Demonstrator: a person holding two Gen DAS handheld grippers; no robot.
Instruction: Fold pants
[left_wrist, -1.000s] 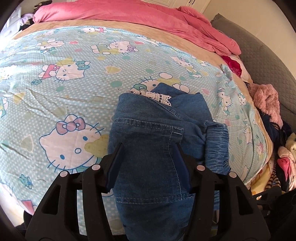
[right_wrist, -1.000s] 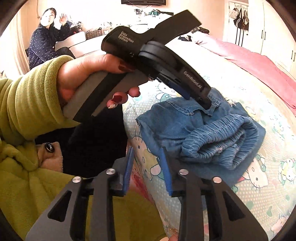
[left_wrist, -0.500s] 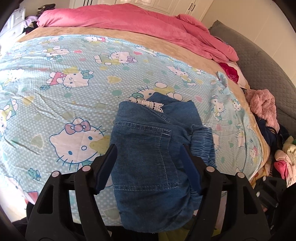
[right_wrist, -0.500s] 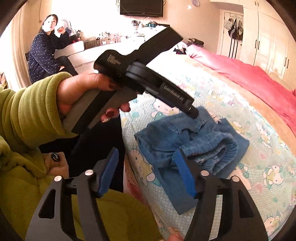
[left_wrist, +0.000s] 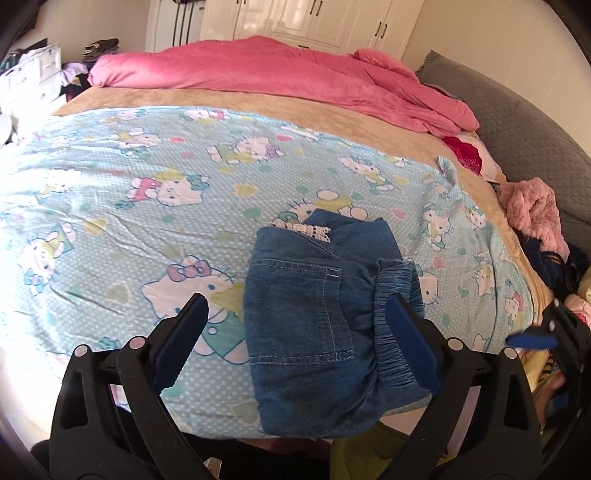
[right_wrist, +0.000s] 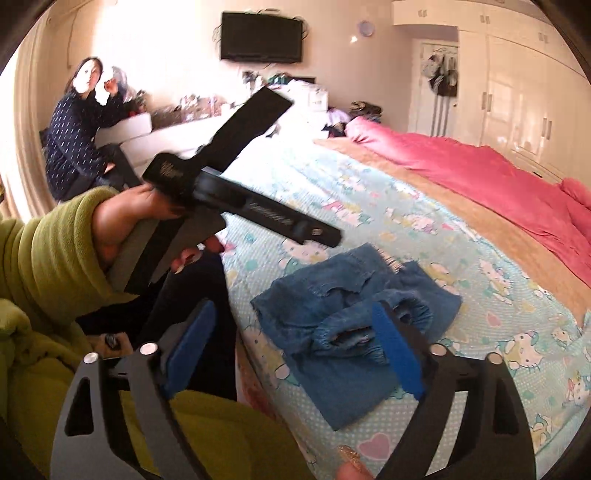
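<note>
Now both tools stand released. The left gripper (left_wrist: 297, 319) has just been opening; its jaws straddle the pants (left_wrist: 321, 325) without pressing them. The right gripper (right_wrist: 295, 343) has likewise just been opening, its pads clear of the denim. Pants lie folded in a compact bundle on the sheet (left_wrist: 147, 177), near the bed's 6 o'clock edge in the left view — elastic waistband at 3 o'clock, back pocket uppermost. Judged from this, the fold looks complete, and the wide jaws suit a clean withdrawal — no snagged cloth.
</note>
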